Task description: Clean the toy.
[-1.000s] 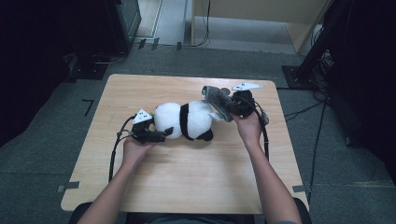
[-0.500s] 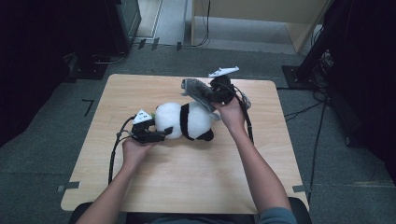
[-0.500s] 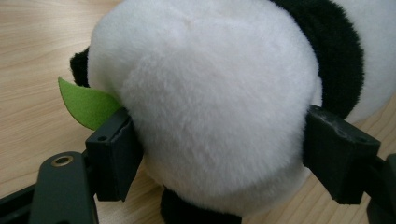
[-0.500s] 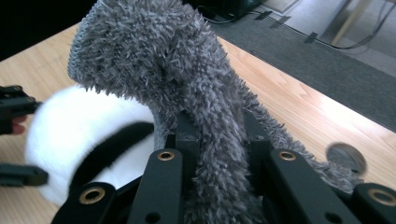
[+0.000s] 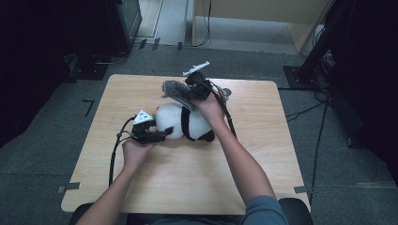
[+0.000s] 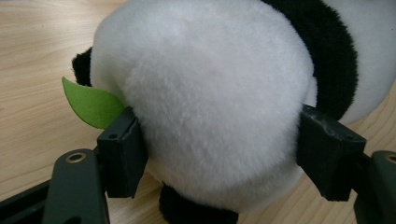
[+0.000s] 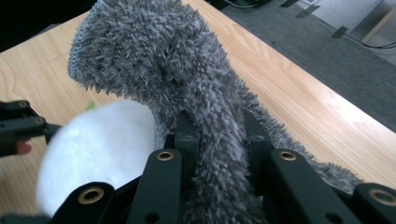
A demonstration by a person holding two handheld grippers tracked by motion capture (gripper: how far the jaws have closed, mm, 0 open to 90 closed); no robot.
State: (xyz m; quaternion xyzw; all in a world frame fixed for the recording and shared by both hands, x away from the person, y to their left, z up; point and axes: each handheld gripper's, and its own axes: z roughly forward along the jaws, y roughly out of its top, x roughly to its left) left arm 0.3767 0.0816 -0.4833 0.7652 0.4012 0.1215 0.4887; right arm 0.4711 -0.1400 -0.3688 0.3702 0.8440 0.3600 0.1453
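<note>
On the left, my left tongs (image 5: pixel 157 134) have just been closing and now press both sides of the panda toy's (image 5: pixel 180 123) white head. The panda lies mid-worktop (image 5: pixel 263 154), long axis left to right, head leftward. Just beyond it, my right tongs (image 5: pixel 185 93) are clamped tight on a grey fuzzy sock (image 5: pixel 174 90), held above the panda.

One wooden desk (image 5: pixel 155 187) carries the things. One plush panda (image 5: pixel 180 123) lies on the desk, white with black bands. One green felt leaf (image 6: pixel 91 103) sticks out from the panda. One fuzzy grey sock (image 5: pixel 176 90) is lifted above the panda. Two hand-held grippers are present: a left hand-held gripper (image 5: pixel 162 134) and a right hand-held gripper (image 5: pixel 192 90). Two forearms enter from the bottom edge.
</note>
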